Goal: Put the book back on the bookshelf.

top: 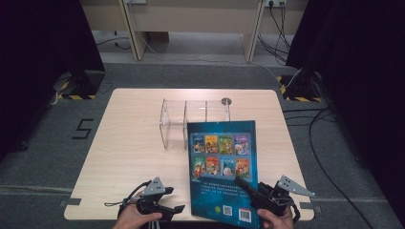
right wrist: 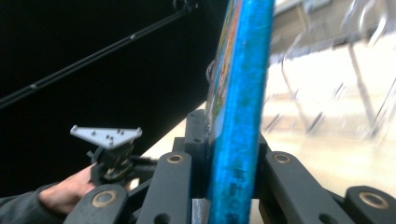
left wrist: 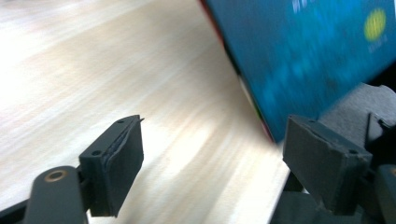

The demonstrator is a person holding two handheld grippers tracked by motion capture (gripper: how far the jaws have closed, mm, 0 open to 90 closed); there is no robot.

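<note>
A blue picture book (top: 222,171) with small cover pictures on its back is held up off the table, tilted toward the camera. My right gripper (top: 253,193) is shut on its lower right edge; in the right gripper view the book's blue edge (right wrist: 238,107) stands upright between the two jaws. My left gripper (top: 177,209) rests near the table's front edge, left of the book, open with nothing between its pads (left wrist: 116,161). The book's blue cover (left wrist: 303,51) hangs over the table at the upper right of the left gripper view.
A clear acrylic divider rack (top: 191,119) with several slots stands on the wooden table (top: 129,148) just behind the book. A round grommet (top: 226,101) sits by the far edge. Black curtains flank both sides, and cables run on the floor at right.
</note>
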